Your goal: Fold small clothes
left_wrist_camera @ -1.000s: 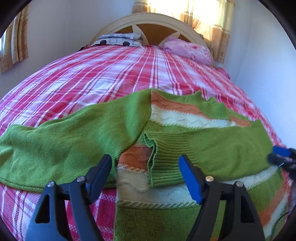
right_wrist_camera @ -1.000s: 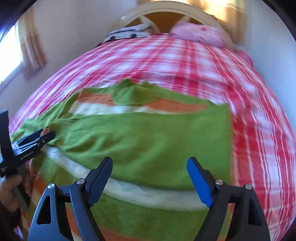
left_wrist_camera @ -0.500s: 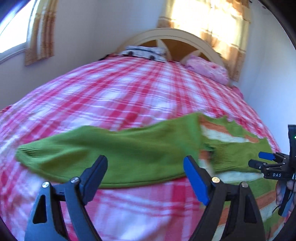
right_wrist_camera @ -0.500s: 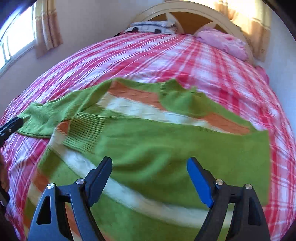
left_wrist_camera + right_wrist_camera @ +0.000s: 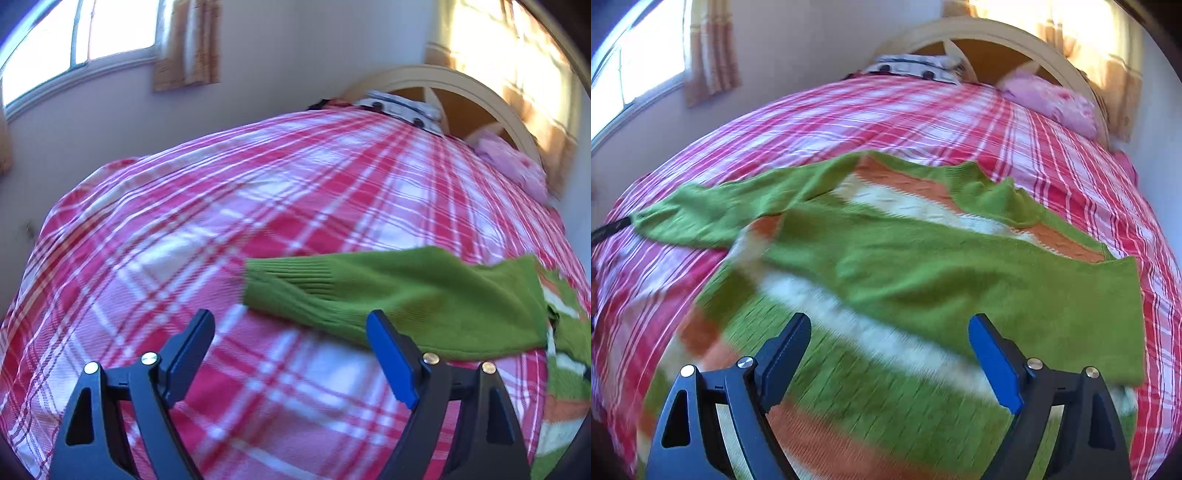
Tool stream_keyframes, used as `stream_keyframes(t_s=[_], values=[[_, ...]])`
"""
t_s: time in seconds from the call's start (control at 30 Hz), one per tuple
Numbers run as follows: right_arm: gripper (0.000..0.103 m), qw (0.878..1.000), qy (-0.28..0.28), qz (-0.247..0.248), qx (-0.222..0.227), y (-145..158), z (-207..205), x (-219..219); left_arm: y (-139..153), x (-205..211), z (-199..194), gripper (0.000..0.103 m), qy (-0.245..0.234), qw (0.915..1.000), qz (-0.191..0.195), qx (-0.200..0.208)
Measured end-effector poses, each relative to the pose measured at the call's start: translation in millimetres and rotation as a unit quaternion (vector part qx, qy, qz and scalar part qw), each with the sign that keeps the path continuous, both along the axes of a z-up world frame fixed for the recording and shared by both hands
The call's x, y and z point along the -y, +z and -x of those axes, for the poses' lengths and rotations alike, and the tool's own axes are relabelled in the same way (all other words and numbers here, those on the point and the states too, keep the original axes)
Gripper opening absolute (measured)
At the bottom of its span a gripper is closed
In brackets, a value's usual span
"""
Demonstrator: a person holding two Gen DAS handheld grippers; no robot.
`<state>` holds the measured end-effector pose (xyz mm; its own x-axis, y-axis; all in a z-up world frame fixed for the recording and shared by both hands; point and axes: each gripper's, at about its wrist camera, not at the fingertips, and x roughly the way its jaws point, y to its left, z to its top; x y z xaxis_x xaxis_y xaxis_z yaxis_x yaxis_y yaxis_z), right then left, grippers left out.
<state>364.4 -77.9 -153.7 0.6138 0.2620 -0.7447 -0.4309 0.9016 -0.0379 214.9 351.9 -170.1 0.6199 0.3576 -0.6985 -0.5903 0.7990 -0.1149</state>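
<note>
The green striped sweater (image 5: 923,280) lies flat on the plaid bed (image 5: 258,206) — soft, limp knit, best pinched at the ribbed cuff (image 5: 280,284) — while the left gripper (image 5: 291,354) and right gripper (image 5: 890,358) gape wide, empty.

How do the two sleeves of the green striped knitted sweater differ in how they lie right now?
The left green sleeve stretches out sideways onto the pink plaid bedspread; the right green sleeve is folded across the sweater's striped body. The left sleeve's ribbed cuff lies on bare bedspread; the right sleeve's end sits on the sweater. Both lie flat, ungripped.
</note>
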Motion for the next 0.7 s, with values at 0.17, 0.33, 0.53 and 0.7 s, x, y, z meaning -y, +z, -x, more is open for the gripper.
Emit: stream_keyframes(t_s=[0.17, 0.33, 0.53, 0.7], values=[[0.087, 0.999, 0.035, 0.027, 0.028, -2.1, 31.5, -14.0, -5.9, -12.1, -8.1, 0.087, 0.007, 0.9994, 0.032, 0.011], [0.087, 0.995, 0.057, 0.057, 0.062, -4.6, 50.2, -25.6, -14.5, -21.8, -22.8, 0.085, 0.016, 0.9968, 0.077, 0.019], [0.087, 0.994, 0.063, 0.069, 0.063, -14.7, 55.8, -30.5, -19.2, -18.2, -31.4, 0.072, 0.009, 0.9962, 0.085, 0.017], [0.087, 0.995, 0.055, 0.06, 0.052, -22.8, 53.9, -28.7, -18.9, -17.1, -38.6, 0.007, -0.017, 0.9948, 0.099, 0.016]])
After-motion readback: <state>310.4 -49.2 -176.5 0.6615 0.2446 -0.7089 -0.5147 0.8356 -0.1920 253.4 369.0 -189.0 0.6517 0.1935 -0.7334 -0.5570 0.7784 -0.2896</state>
